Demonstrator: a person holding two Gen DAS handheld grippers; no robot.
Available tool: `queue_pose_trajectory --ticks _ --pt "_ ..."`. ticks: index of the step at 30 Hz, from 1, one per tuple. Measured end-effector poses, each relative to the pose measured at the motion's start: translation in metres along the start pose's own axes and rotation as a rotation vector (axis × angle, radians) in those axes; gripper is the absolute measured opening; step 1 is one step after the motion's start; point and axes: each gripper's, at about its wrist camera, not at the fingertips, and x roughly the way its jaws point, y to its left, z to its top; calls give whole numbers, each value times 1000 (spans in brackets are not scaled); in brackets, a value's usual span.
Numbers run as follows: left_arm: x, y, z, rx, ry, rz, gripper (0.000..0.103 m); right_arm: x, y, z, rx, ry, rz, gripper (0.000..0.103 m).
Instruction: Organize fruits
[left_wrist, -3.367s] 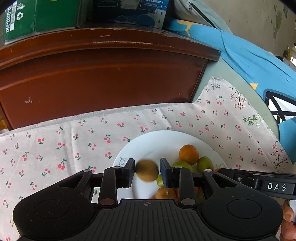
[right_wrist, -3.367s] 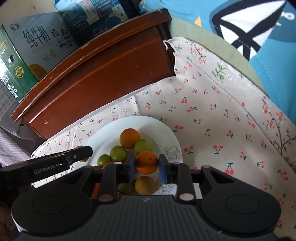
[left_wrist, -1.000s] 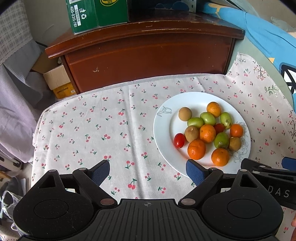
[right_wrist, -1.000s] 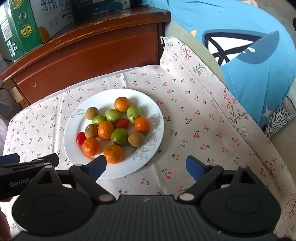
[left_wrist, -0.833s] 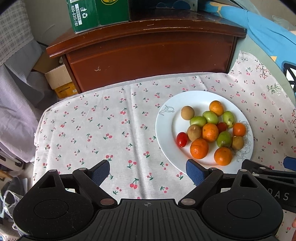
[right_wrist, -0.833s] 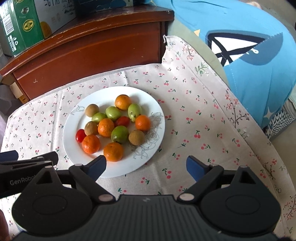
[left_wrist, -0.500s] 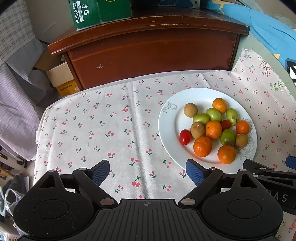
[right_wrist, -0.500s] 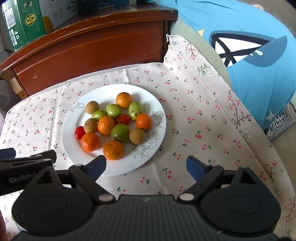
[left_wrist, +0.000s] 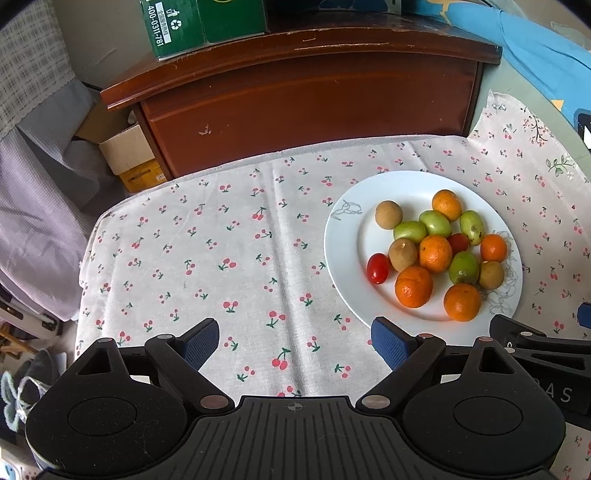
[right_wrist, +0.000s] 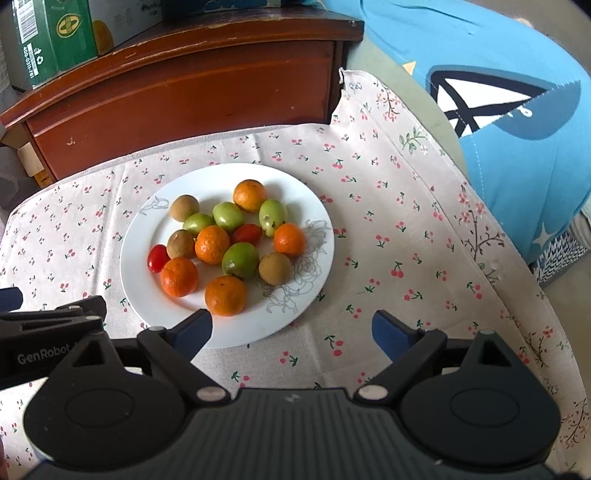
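Note:
A white plate (left_wrist: 343, 254) (right_wrist: 136, 254) on a cherry-print cloth holds several fruits: oranges (left_wrist: 413, 287) (right_wrist: 225, 295), green fruits (left_wrist: 463, 266) (right_wrist: 240, 260), brown kiwis (left_wrist: 388, 215) (right_wrist: 184, 208) and red tomatoes (left_wrist: 378, 268) (right_wrist: 158, 258). My left gripper (left_wrist: 295, 341) is open and empty, near the cloth's front edge, left of the plate. My right gripper (right_wrist: 291, 330) is open and empty, over the plate's near rim. Each gripper shows at the edge of the other's view.
A dark wooden cabinet (left_wrist: 306, 96) (right_wrist: 184, 85) stands behind the cloth, with green cartons (left_wrist: 173, 26) on top. Blue bedding (right_wrist: 498, 92) lies at the right. Cardboard boxes (left_wrist: 125, 151) and grey fabric (left_wrist: 33, 206) lie at the left.
Both grippers released fruit onto the plate, opened wide and pulled back and up. Over the last second they keep drifting back slightly; the fruits stay still.

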Motion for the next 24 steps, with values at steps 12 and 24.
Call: queue_pose_trajectory --ticks 12,24 --pt "1 1 -2 4 7 15 91 1 2 0 -16 -1 1 93" --pt "-1 3 -9 10 11 40 90 1 7 -5 -42 1 -2 93"
